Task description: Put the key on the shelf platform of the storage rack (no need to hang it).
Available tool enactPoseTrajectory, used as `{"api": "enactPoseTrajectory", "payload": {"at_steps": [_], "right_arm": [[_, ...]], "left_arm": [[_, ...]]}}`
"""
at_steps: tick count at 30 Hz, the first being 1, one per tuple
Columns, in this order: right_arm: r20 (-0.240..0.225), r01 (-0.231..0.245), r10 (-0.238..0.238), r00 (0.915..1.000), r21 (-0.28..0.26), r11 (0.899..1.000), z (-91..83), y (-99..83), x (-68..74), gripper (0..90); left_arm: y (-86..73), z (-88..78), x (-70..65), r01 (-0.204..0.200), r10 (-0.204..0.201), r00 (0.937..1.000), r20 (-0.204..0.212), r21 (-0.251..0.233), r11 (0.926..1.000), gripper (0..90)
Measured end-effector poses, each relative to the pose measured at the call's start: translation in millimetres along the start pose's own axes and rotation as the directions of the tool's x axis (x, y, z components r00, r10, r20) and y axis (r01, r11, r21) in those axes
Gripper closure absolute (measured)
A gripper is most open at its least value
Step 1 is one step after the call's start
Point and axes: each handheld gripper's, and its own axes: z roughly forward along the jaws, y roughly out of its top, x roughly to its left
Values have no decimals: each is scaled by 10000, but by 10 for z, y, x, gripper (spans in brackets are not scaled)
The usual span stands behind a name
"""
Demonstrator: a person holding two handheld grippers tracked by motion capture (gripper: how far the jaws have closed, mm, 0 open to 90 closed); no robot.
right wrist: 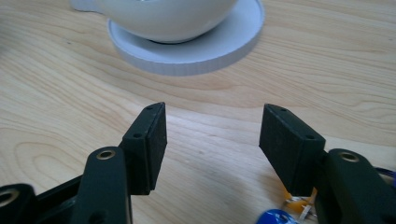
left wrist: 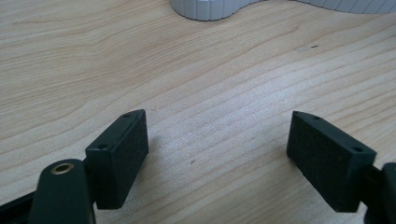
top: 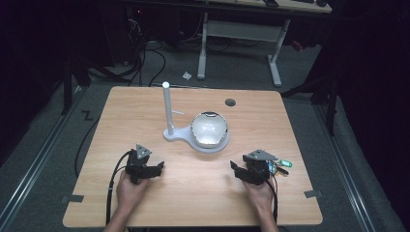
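Observation:
A white stand sits mid-table, with an upright post and a round base carrying a shiny white bowl. My left gripper rests on the wood at the front left, open and holding nothing. In the left gripper view its jaws spread wide over bare wood, and the stand's edge lies ahead. My right gripper rests at the front right, open and holding nothing. The right gripper view has its jaws facing the bowl on the round base.
A bunch of keys with green and blue tags lies beside the right gripper; a blue tag is under its right jaw. A dark round hole marks the table's far side. A white-legged desk and cables stand beyond.

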Motion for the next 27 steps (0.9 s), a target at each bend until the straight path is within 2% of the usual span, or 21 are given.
{"api": "enactPoseTrajectory", "payload": {"at_steps": [6,13,16,21,27], "right_arm": [[236,-117,118,9997,-41,9999,-83,-12,-129,401],[604,-582,597,9964,-262,9980,-224,-30,-317,400],[798,-524,548,9953,-322,9981,-276,-25,-393,398],[1234,-739,777,9893,-347,9967,-351,-52,-517,386],[1669,-979,961,9813,25,9952,-345,-125,-658,378]], "left_arm": [[0,0,0,-6,6,10000,3,0,10000,210],[0,1,0,-2,2,10000,-1,-8,10000,210],[1,1,1,-2,2,10000,-15,-21,10000,210],[0,1,1,-5,5,10000,0,-4,10000,210],[0,1,1,-5,5,10000,0,-5,10000,210]]}}
